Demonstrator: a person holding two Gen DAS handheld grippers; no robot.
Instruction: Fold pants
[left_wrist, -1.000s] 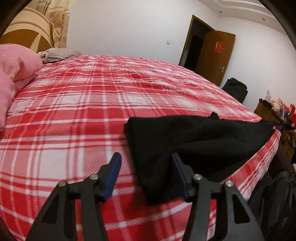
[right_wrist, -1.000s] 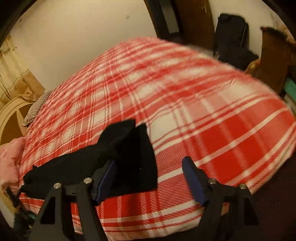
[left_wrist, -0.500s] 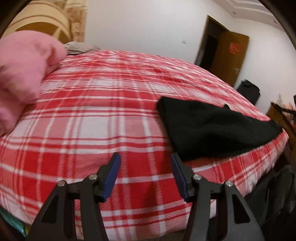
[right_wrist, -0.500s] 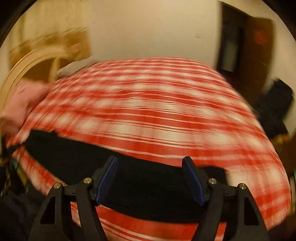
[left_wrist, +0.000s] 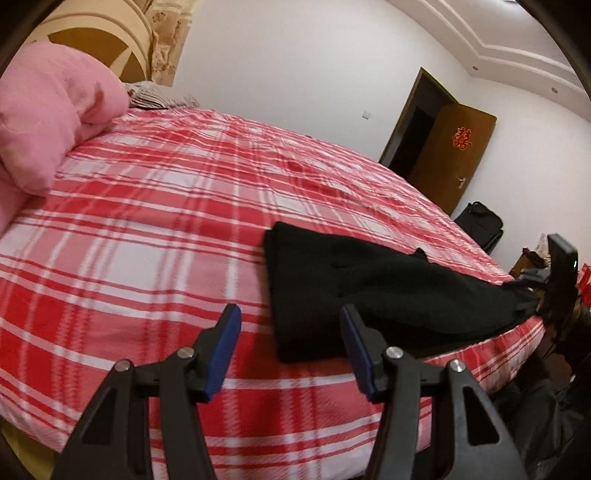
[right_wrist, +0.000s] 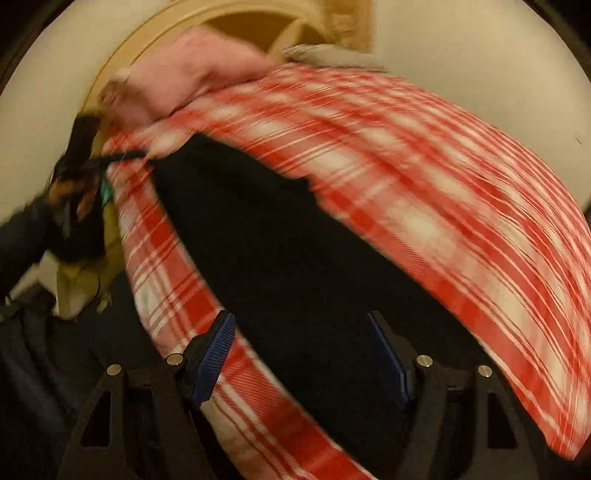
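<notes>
Black pants (left_wrist: 369, 288) lie folded lengthwise as a long strip near the front edge of a bed with a red plaid cover (left_wrist: 166, 229). My left gripper (left_wrist: 290, 328) is open and empty, low over the cover beside one end of the strip, with its right finger at the fabric's edge. My right gripper (right_wrist: 301, 339) is open and empty over the other end of the pants (right_wrist: 280, 240); that view is blurred and tilted. The right gripper also shows at the far right of the left wrist view (left_wrist: 557, 273).
A pink duvet (left_wrist: 44, 110) is heaped at the head of the bed by the wooden headboard (left_wrist: 92, 29). An open brown door (left_wrist: 454, 155) and a dark bag (left_wrist: 480, 225) stand beyond the far side. Dark clothing fills the lower right corner.
My left gripper drew back off the pants' end and stands beside it. My right gripper swung around from the bed's side to face along the pants toward the headboard. Both stayed open.
</notes>
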